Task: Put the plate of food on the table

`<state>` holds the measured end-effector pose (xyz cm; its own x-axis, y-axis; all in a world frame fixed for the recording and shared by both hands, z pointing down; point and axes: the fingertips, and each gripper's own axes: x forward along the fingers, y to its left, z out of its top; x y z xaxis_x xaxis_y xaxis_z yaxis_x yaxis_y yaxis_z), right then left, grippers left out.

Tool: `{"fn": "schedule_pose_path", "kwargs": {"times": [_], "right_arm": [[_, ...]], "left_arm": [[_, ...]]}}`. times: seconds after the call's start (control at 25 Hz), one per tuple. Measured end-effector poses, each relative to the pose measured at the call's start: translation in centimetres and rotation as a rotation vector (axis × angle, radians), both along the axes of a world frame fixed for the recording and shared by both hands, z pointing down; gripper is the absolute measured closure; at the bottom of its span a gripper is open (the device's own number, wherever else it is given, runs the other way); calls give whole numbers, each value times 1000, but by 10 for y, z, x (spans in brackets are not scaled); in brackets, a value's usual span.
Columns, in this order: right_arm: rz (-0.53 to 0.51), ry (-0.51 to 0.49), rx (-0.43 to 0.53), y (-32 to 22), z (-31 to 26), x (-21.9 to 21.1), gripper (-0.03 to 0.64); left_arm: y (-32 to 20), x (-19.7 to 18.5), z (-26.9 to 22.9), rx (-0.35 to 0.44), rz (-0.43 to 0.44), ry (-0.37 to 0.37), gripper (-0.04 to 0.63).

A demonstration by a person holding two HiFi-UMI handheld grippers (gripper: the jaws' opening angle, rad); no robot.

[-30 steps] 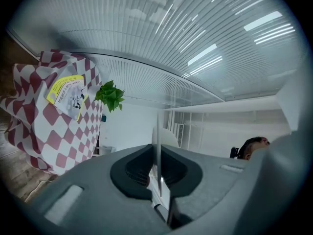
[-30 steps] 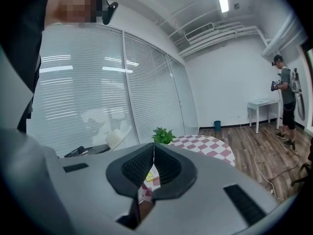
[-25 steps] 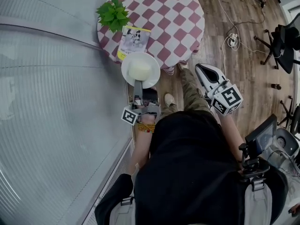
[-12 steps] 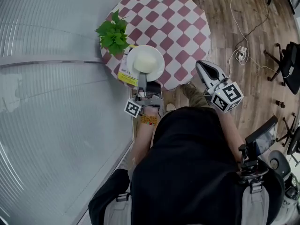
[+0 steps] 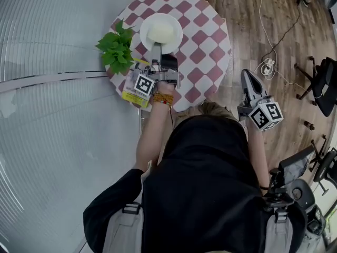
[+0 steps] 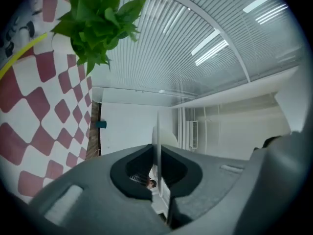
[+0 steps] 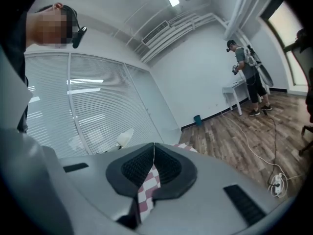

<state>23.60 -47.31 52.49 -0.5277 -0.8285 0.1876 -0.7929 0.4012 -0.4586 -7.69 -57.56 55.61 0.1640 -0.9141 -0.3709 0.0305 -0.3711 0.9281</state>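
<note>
Over red-and-white checked table (image 5: 202, 36): white plate (image 5: 179, 33) with pale mound of food (image 5: 161, 31), just right of green plant (image 5: 115, 49); whether plate rests on cloth, cannot tell. Left gripper (image 5: 157, 51) jaws clamped on plate's near rim, thin edge pinched between them in left gripper view. Right gripper (image 5: 248, 77) off table, over wooden floor (image 5: 253, 15), jaws pressed together, empty
</note>
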Motion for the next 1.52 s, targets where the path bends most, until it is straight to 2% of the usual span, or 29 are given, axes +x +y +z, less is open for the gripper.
{"fn": "schedule_pose_path", "kwargs": {"times": [0.16,0.32,0.44,0.52,0.72,0.88,1.08,1.2,1.36,1.52], "right_arm": [[66,-24,-12,-15,6,22,604],[84,-21,-44,-19,13,30,604],[97,-24,-63,-22,16,35,604],[109,-18,-77,-21,18,41,604],[138,6,-100,-20,23,57,604],[161,31,-111,-15,26,71,604],[199,38,-135,-14,33,87,604],[197,32,-148,-13,39,87,604],[170,40,-155,-14,40,81,604],[185,41,-157,-15,39,87,604]], "left_arm": [[-46,18,24,-83,-26,28,575],[-79,40,58,-179,-17,-28,575],[-97,46,97,-278,-14,-93,575],[-103,49,121,-339,-12,-107,575],[-116,45,173,-499,-44,-63,575],[-119,47,205,-584,-41,-60,575],[-118,62,243,-710,42,-142,575],[-114,70,262,-762,64,-137,575],[-110,71,279,-820,91,-172,575],[-107,73,288,-862,101,-181,575]]}}
